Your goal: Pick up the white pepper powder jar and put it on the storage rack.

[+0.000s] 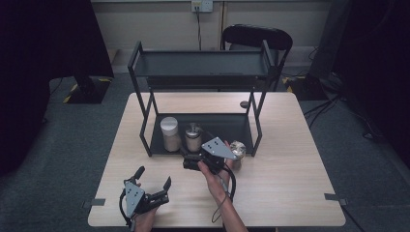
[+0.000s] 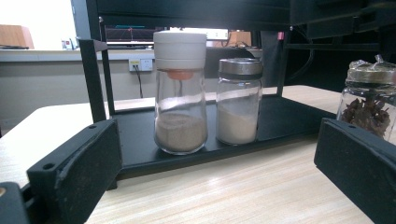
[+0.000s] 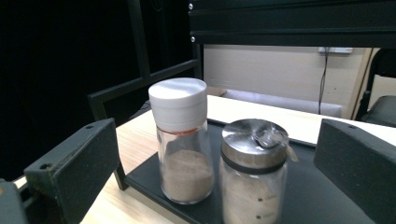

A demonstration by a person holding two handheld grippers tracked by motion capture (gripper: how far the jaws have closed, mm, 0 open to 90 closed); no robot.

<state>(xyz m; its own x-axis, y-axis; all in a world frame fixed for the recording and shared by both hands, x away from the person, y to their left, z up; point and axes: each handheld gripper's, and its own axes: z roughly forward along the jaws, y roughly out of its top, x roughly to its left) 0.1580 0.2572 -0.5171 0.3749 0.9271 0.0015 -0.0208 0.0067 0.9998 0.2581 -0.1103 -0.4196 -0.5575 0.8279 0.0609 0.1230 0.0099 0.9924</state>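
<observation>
A black two-tier rack [image 1: 145, 121] stands on the wooden table [image 1: 290, 159]. On its lower shelf [image 2: 280, 116] stand a white-capped glass jar [image 1: 169, 134] [image 2: 180, 93] [image 3: 182, 140] and a metal-lidded jar [image 1: 193, 137] [image 2: 239, 100] [image 3: 254, 172], both holding pale powder. A third jar of dark star-shaped spice [image 1: 237, 152] [image 2: 369, 100] stands at the shelf's front right corner. My right gripper [image 1: 196, 158] [image 3: 215, 177] is open just in front of the two shelf jars. My left gripper [image 1: 153, 178] [image 2: 217, 186] is open near the table's front edge, empty.
The rack's upper shelf [image 1: 203, 63] overhangs the jars, and its posts [image 1: 256, 121] flank them. A small dark round thing [image 1: 244, 104] lies behind the rack. A black chair [image 1: 256, 36] stands beyond the table. Bare tabletop lies right of the rack.
</observation>
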